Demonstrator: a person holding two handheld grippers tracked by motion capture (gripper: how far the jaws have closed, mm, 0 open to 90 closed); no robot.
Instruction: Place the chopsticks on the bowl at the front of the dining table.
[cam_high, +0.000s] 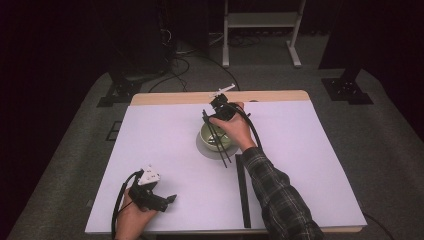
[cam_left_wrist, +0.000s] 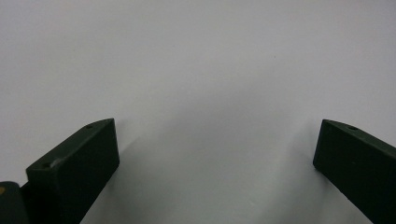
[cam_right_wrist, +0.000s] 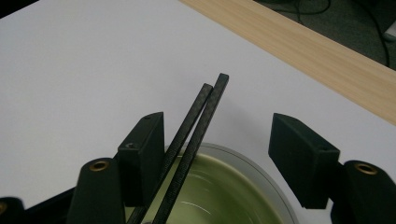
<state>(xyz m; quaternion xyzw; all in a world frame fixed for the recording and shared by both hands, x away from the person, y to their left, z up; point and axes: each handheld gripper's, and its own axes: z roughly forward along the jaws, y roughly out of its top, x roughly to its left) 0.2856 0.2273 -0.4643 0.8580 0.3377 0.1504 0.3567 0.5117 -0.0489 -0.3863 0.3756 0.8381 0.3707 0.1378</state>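
Table (cam_high: 165, 150) top was smooth matt white, w/ a pale bare-wood strip (cam_right_wrist: 299, 44) along the far edge, grain visible. Bowl (cam_right_wrist: 219, 186) looked glazed, glossy green inside, w/ a duller grey rim. Chopsticks (cam_right_wrist: 198, 121) were black w/ a fine woven texture, semi-matt. Right gripper (cam_right_wrist: 215, 154) jaws were matt black plastic; brass-coloured inserts behind them. Sleeve (cam_high: 280, 195) was plaid cloth.

In the right gripper view the chopsticks (cam_right_wrist: 189, 154) run off the bottom edge, so their lower ends are cut off, and so is most of the green bowl (cam_right_wrist: 224, 186). From the high view the hand (cam_high: 235, 127) covers part of the bowl's rim, and the right claw (cam_high: 212, 117) is too small to read.
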